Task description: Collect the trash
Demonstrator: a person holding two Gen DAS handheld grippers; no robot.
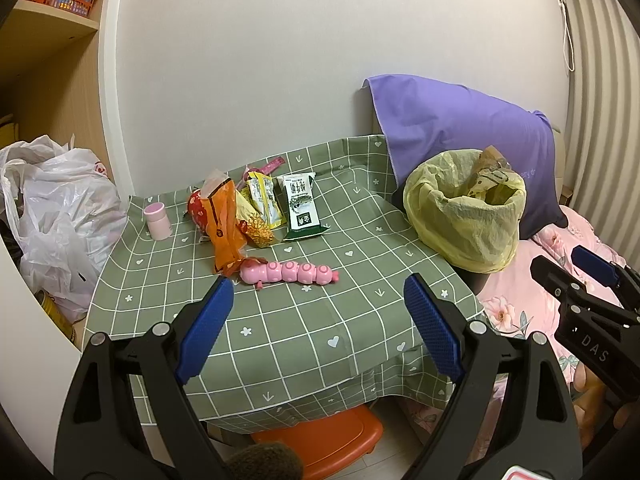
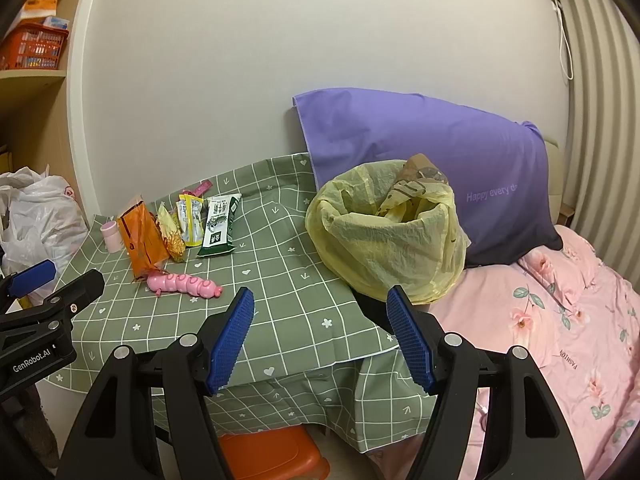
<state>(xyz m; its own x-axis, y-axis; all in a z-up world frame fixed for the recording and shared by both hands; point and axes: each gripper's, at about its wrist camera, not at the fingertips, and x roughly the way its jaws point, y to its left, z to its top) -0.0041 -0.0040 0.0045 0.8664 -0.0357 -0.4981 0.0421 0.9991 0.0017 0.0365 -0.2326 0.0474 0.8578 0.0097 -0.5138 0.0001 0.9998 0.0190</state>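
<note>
Left gripper (image 1: 318, 308): spread, empty, over bare tablecloth (image 1: 280, 320).
Right gripper (image 2: 320, 320): spread, empty, near table edge.
Bin (image 2: 384, 248): base hidden.

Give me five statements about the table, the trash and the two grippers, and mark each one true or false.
1. Both the left gripper and the right gripper are open and hold nothing. True.
2. The bin with the yellow liner is empty. False: a brown paper wrapper already sticks out of it.
3. The pink caterpillar toy lies on the green checked tablecloth, nearer the grippers than the wrappers. True.
4. The orange snack bag is already held by a gripper. False: it lies on the cloth, untouched.
5. The small pink cup lies tipped on its side. False: it stands upright near the cloth's left edge.
</note>
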